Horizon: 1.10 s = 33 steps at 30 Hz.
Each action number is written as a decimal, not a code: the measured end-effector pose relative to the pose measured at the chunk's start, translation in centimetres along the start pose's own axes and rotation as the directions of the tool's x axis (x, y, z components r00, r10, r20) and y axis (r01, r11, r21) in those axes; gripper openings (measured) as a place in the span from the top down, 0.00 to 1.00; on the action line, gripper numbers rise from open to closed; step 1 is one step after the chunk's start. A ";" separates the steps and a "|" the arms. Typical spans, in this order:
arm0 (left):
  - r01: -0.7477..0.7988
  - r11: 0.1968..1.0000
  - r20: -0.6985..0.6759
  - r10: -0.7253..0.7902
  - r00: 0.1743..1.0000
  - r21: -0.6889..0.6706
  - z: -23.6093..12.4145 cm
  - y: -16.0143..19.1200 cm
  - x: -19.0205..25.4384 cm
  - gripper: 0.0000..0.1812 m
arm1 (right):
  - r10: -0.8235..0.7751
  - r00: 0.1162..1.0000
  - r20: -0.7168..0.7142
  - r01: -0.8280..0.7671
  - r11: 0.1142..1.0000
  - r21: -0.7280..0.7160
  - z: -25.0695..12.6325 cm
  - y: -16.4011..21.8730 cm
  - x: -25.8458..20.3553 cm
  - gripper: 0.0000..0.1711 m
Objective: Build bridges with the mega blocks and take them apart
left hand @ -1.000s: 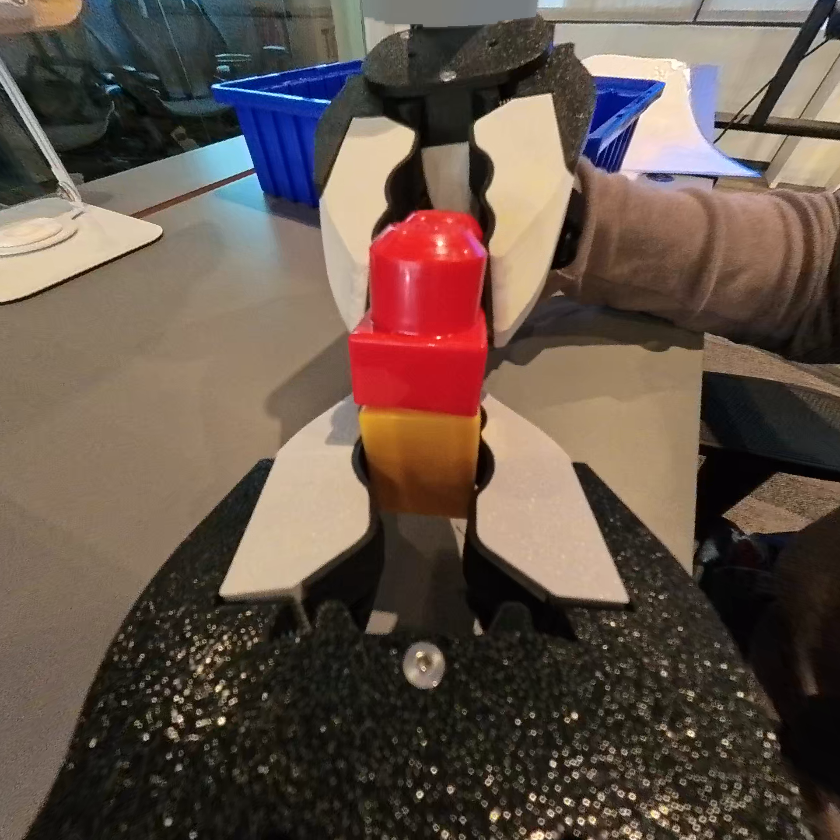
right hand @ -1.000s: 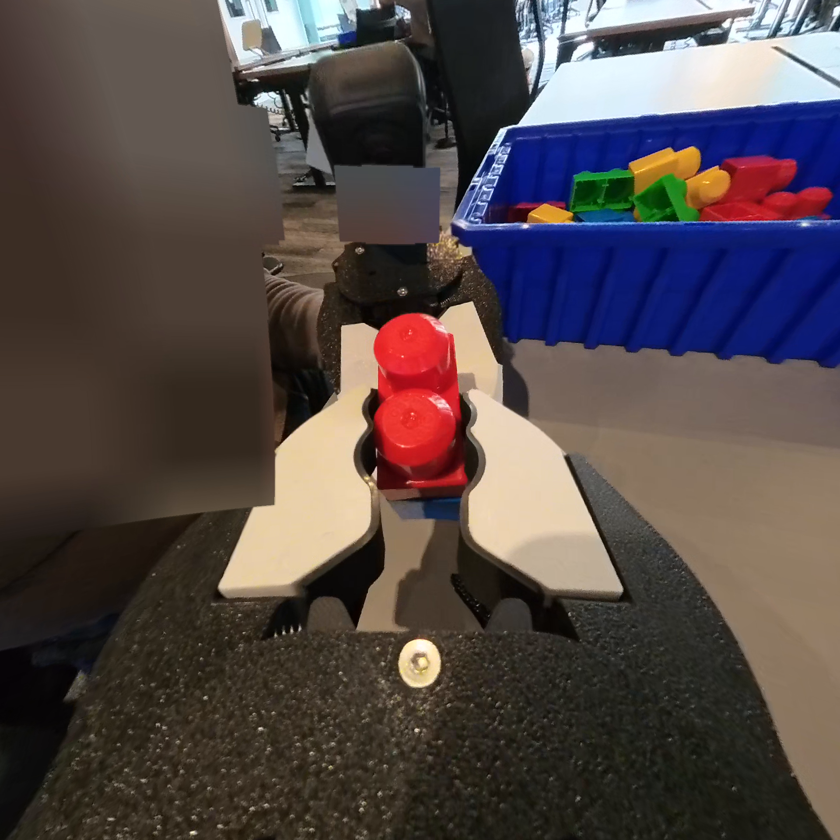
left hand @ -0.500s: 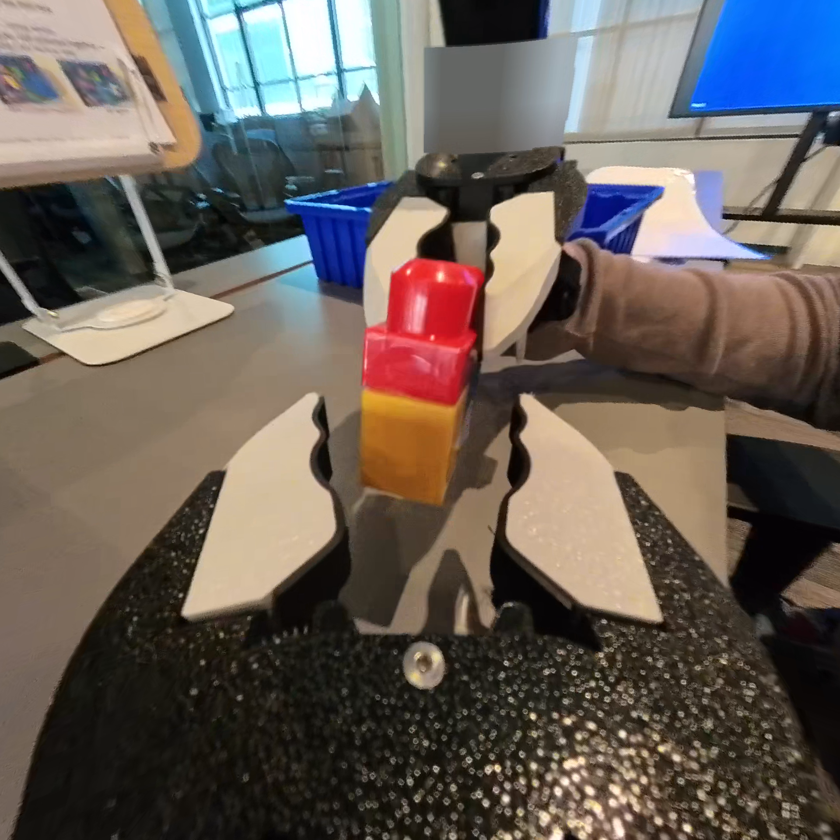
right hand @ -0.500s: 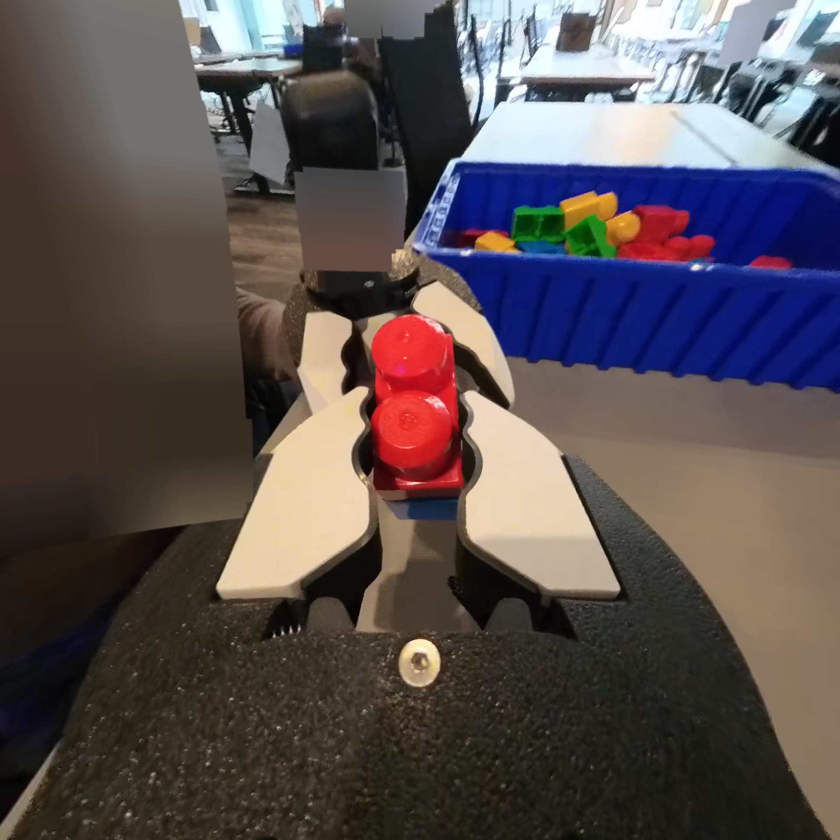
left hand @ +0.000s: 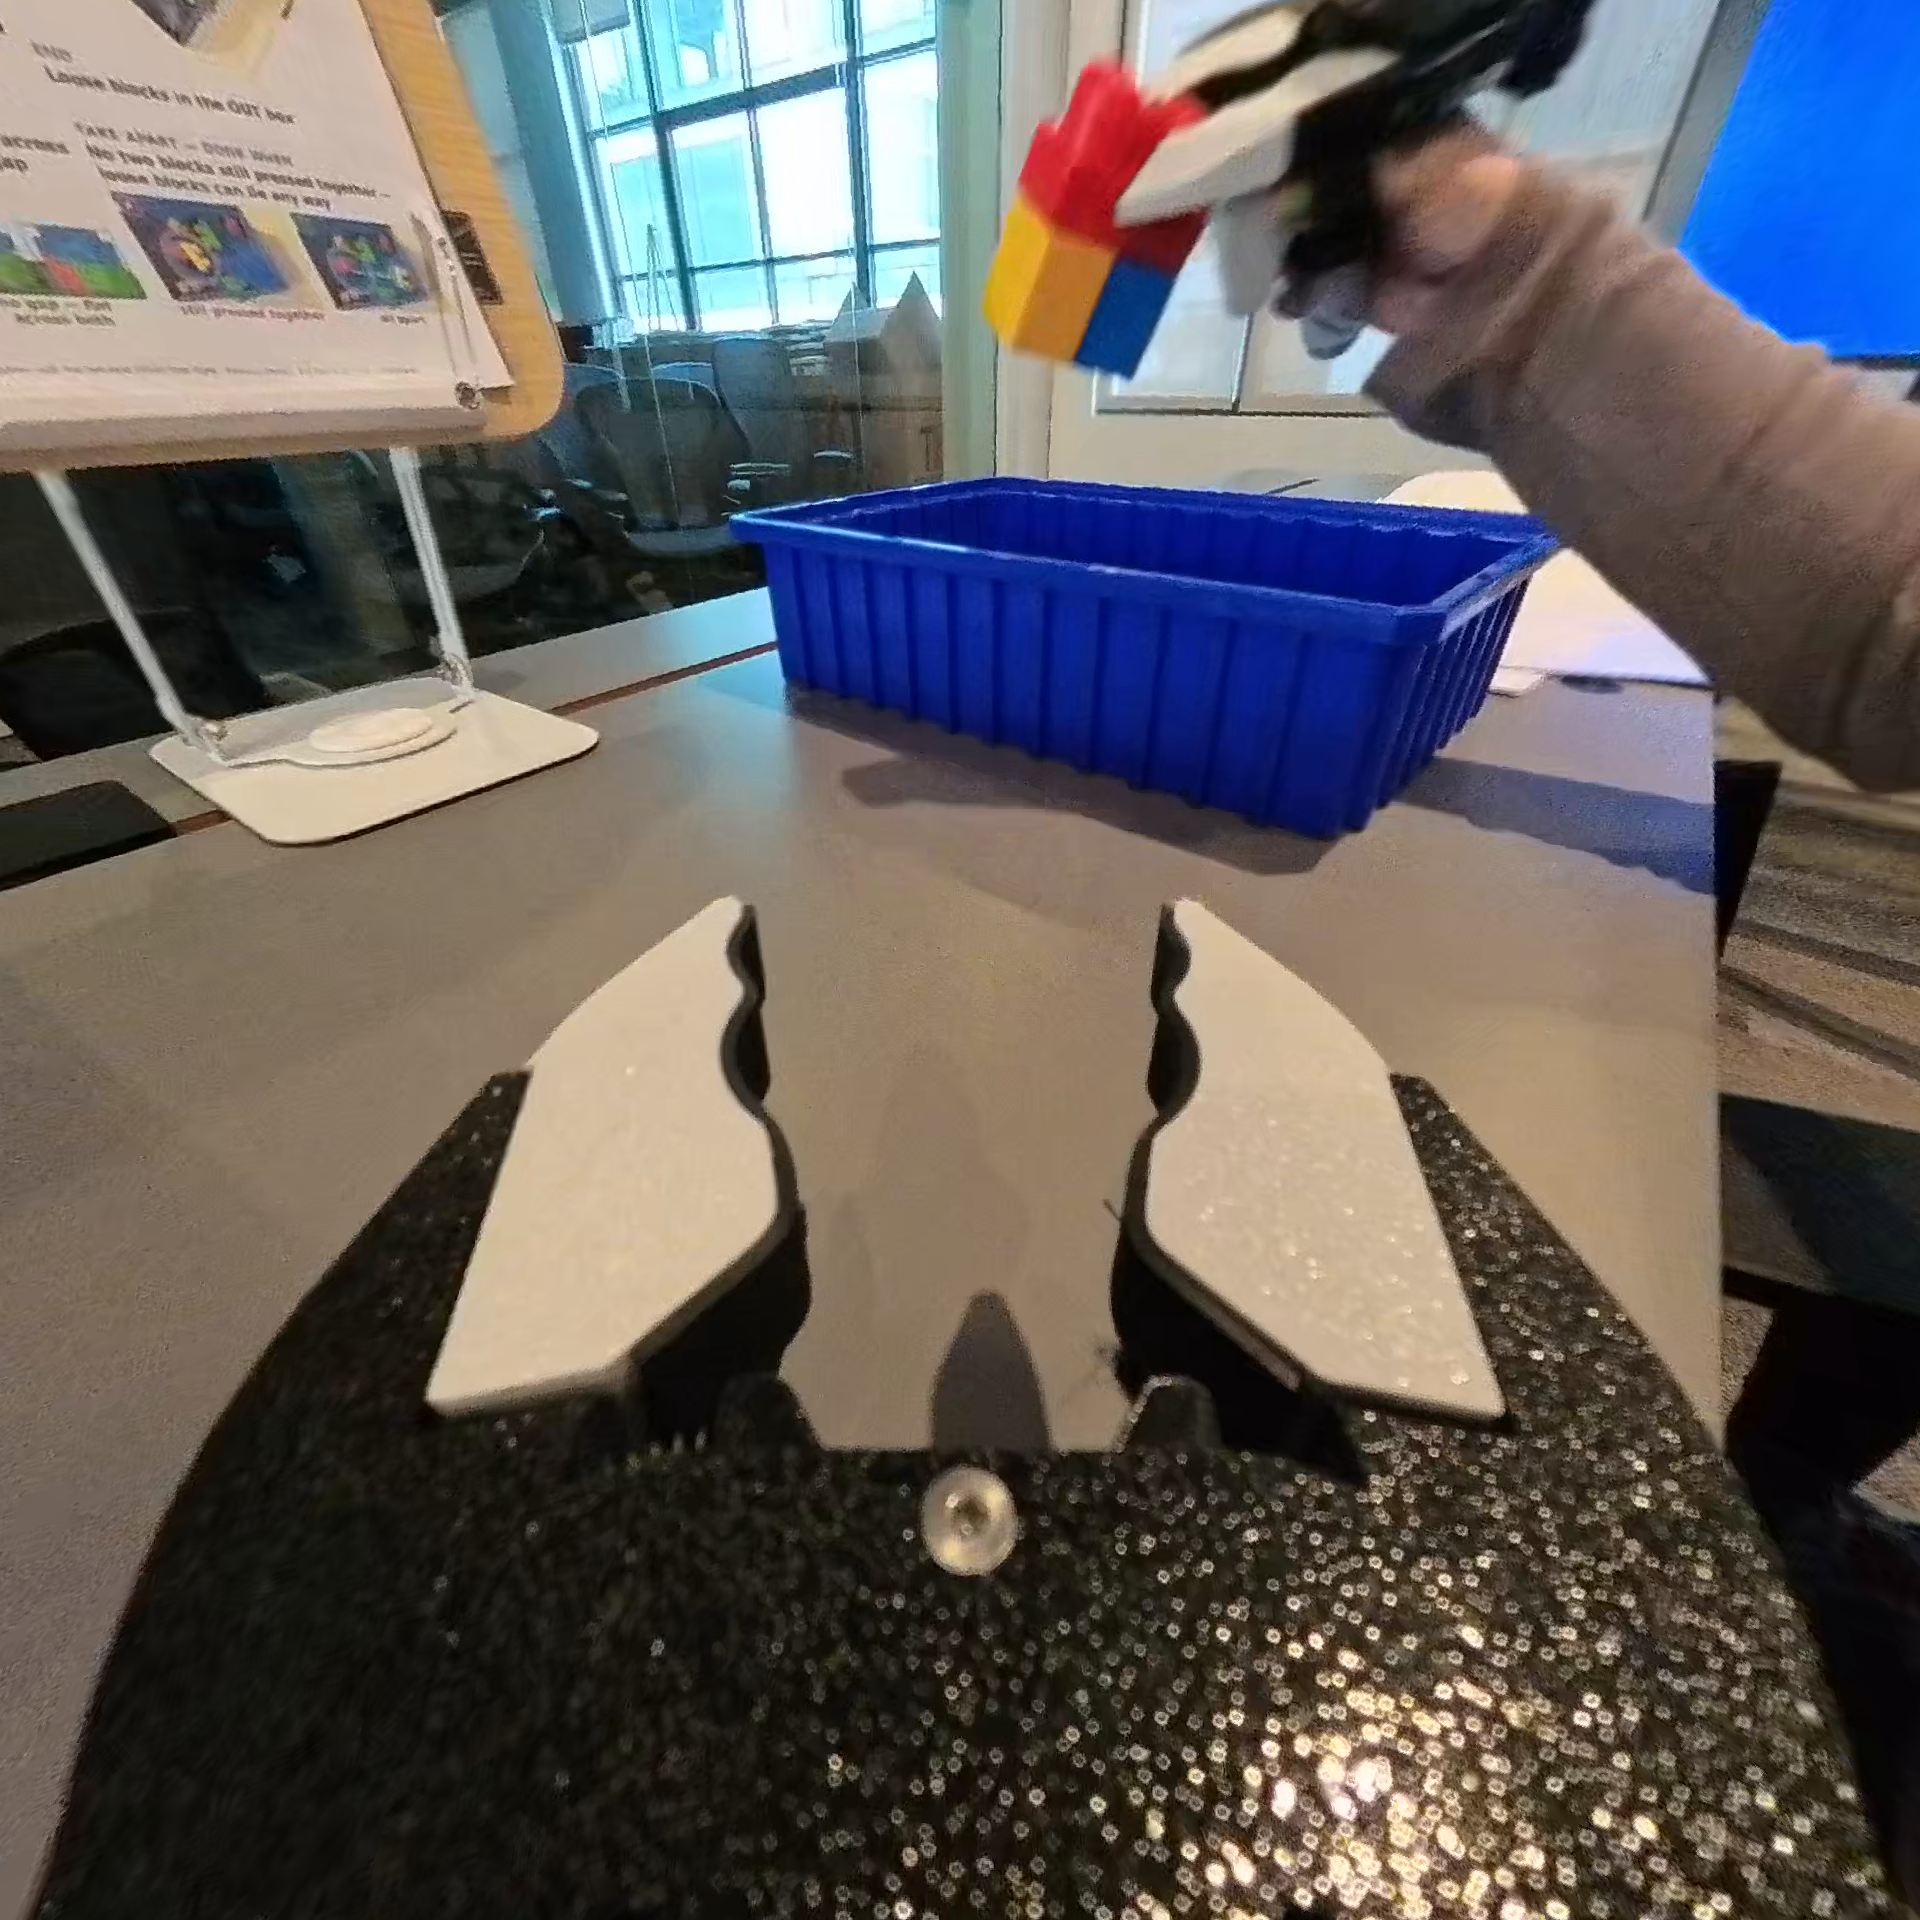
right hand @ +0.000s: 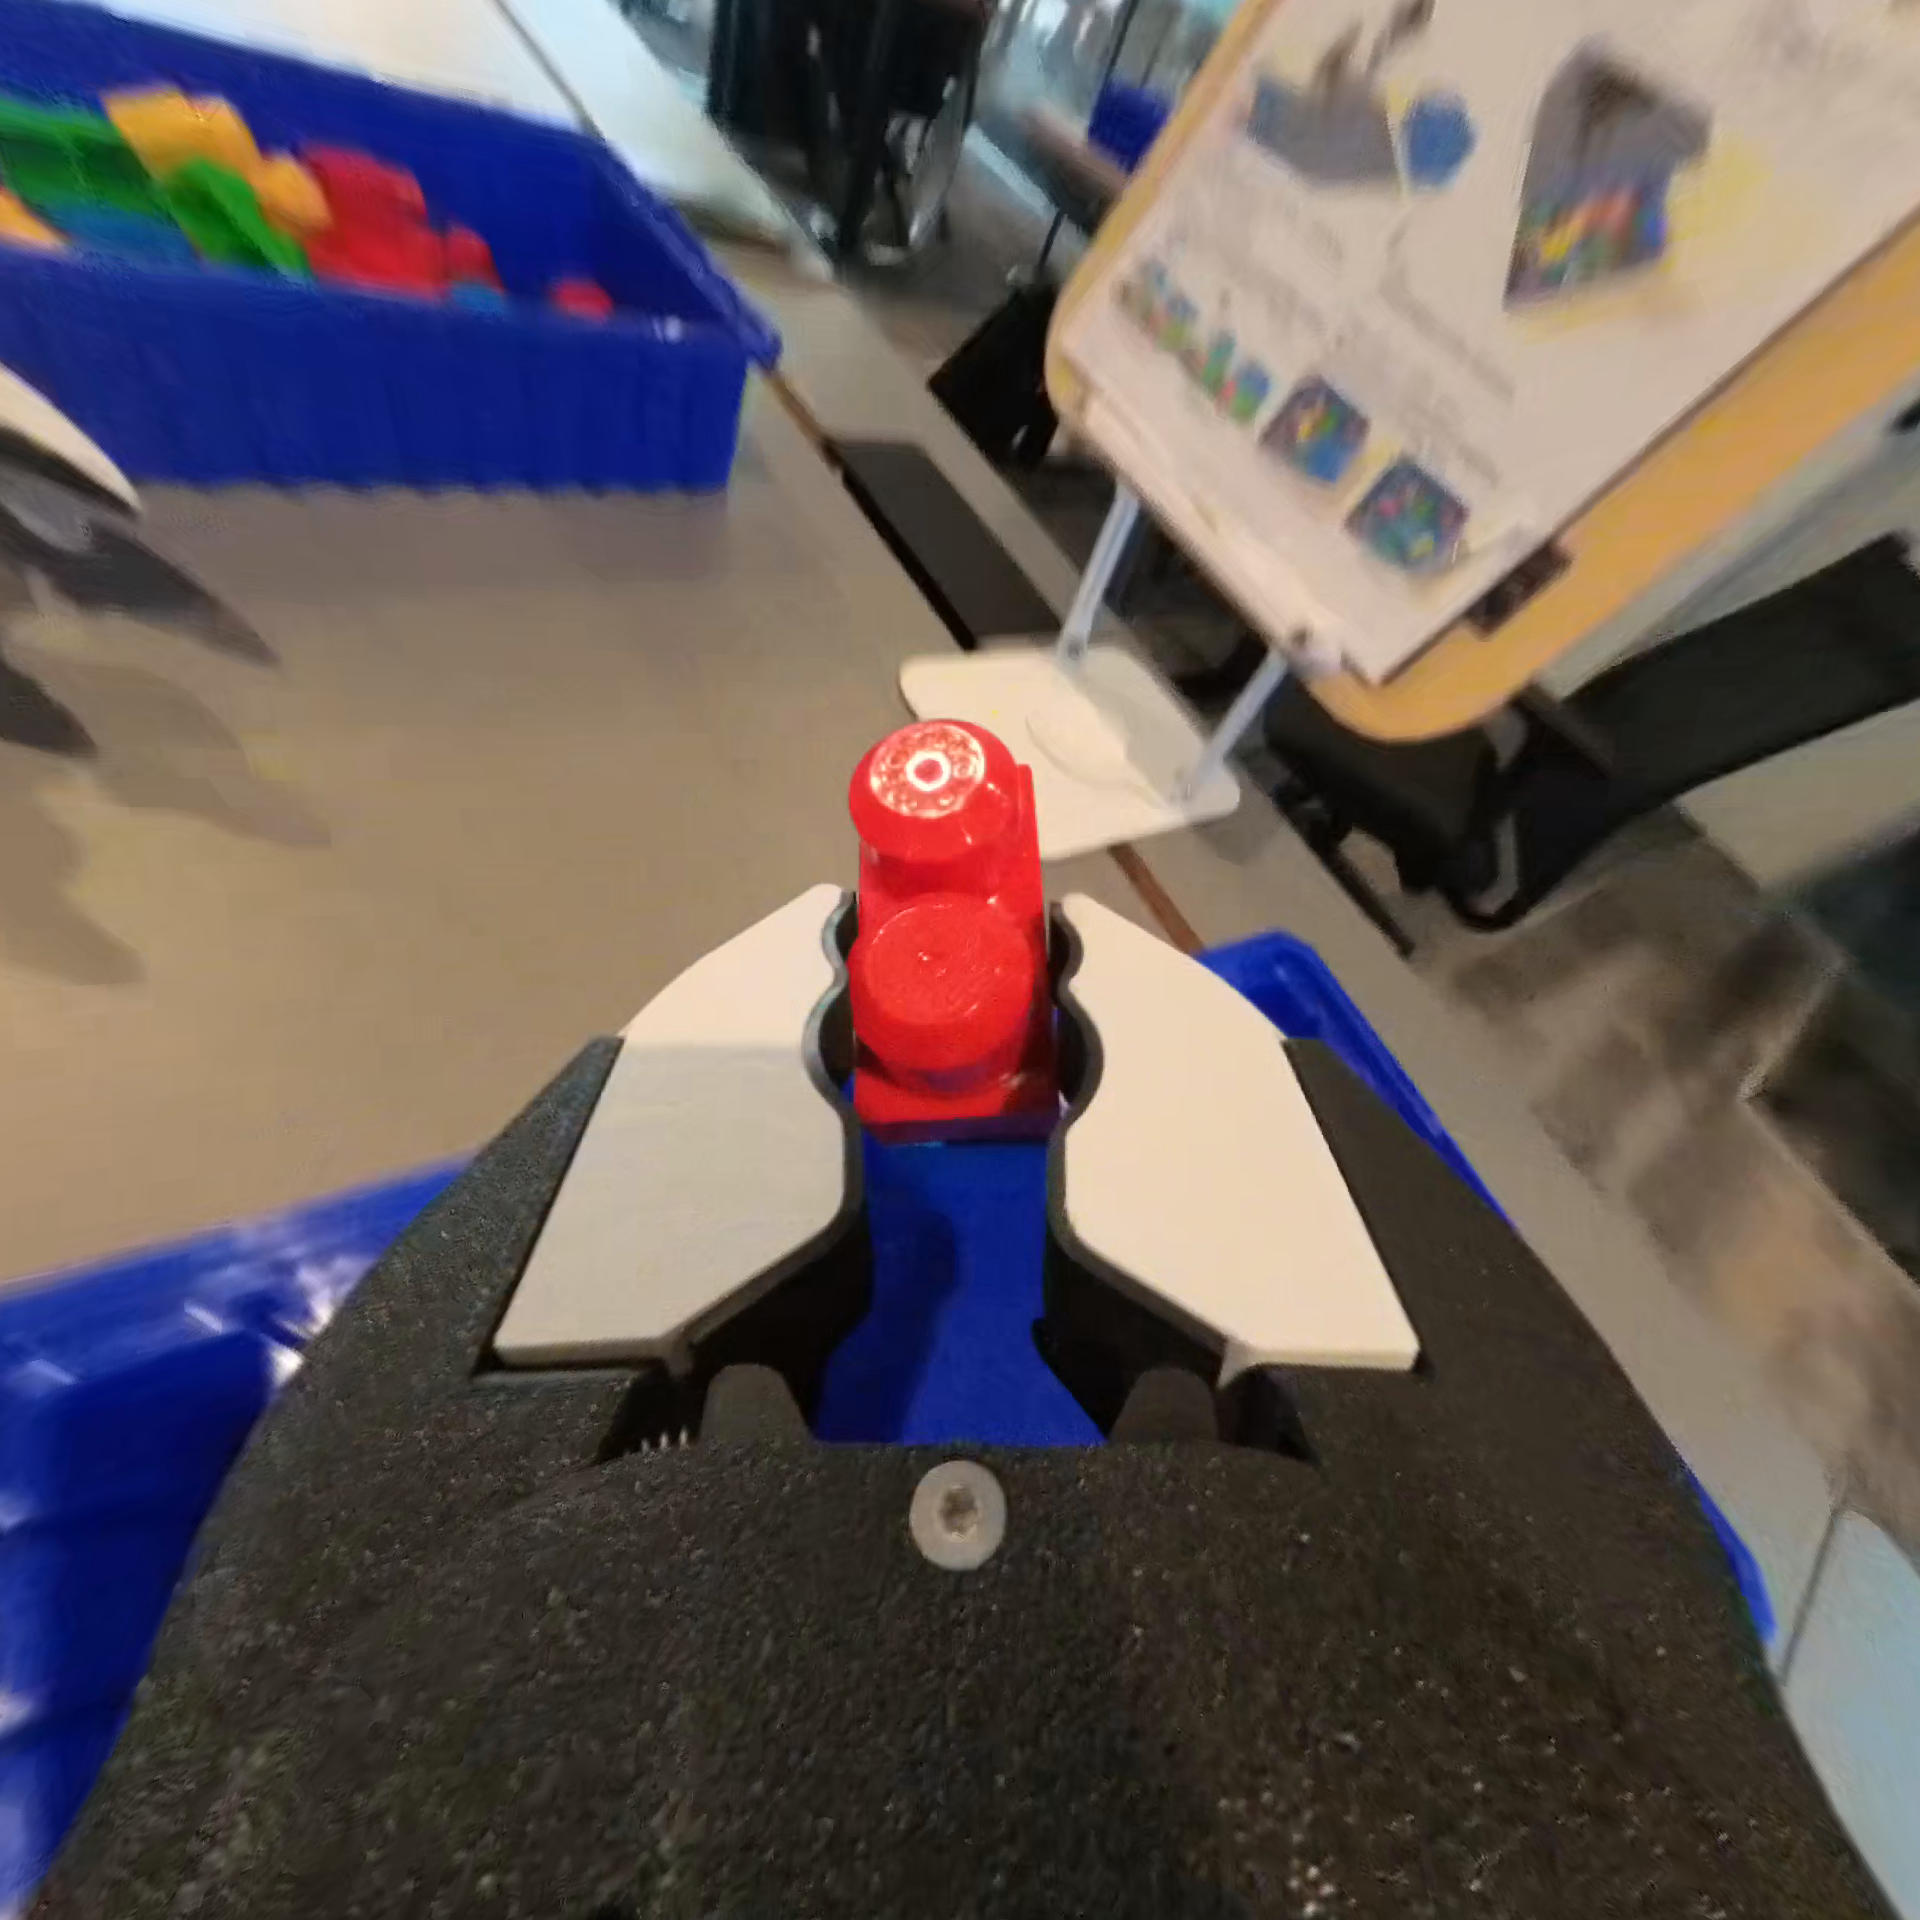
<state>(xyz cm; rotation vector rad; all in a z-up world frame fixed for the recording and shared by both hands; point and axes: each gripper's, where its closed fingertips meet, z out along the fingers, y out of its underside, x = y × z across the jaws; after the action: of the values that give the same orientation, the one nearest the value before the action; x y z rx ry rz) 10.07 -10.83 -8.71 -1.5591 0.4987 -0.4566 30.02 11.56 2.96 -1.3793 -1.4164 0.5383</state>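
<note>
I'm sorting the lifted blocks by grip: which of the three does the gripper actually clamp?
The red block: the right gripper is shut on it. The yellow block and blue block just hang beneath it, outside the fingers.

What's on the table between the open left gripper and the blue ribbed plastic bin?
Nothing: in the left wrist view, only bare grey table separates the left gripper from the blue ribbed plastic bin.

Two grippers (left hand: 956, 997) (right hand: 951, 977). One three-block assembly: one red block (right hand: 940, 935), one yellow (left hand: 1044, 281), one blue (left hand: 1127, 312). Two blue bins (left hand: 1143, 634) (right hand: 364, 384). One sign stand (left hand: 239, 218). One counter (left hand: 312, 997).
</note>
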 end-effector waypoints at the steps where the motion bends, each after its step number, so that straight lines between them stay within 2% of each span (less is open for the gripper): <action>1: -0.002 1.000 -0.007 0.002 1.000 -0.007 0.4 0.0 0.2 0.61 | 0.004 0.999 0.035 -0.003 1.000 -0.022 0.5 1.8 1.5 0.80; 5: -0.032 0.998 -0.014 0.031 0.999 -0.061 1.9 0.6 0.6 0.60 | 0.082 0.989 0.122 -0.073 0.994 -0.077 3.3 7.9 6.4 0.80; 10: -0.033 0.995 0.005 0.033 0.999 -0.090 3.1 0.9 0.0 0.60 | 0.173 0.953 0.249 -0.151 0.983 -0.102 7.0 12.2 7.9 0.80; 19: 0.057 0.998 -0.015 -0.057 0.998 -0.035 5.2 -0.2 -0.6 0.60 | 0.189 0.924 0.333 -0.134 0.974 -0.181 9.2 16.2 9.1 0.80; 27: 0.090 0.994 -0.002 -0.091 0.996 -0.068 5.6 0.8 -1.1 0.62 | 0.174 0.921 0.350 -0.152 0.984 -0.090 10.8 16.4 10.7 0.80; 33: 0.104 0.991 -0.001 -0.105 0.994 -0.081 5.7 1.1 -1.3 0.62 | 0.170 0.888 0.428 -0.116 0.982 -0.151 11.5 17.7 10.0 0.80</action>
<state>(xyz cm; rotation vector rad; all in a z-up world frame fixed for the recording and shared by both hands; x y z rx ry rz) 12.25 -5.43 -10.05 -1.6679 0.4452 -0.5262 29.91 28.69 -12.86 -1.5305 -1.7379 0.9199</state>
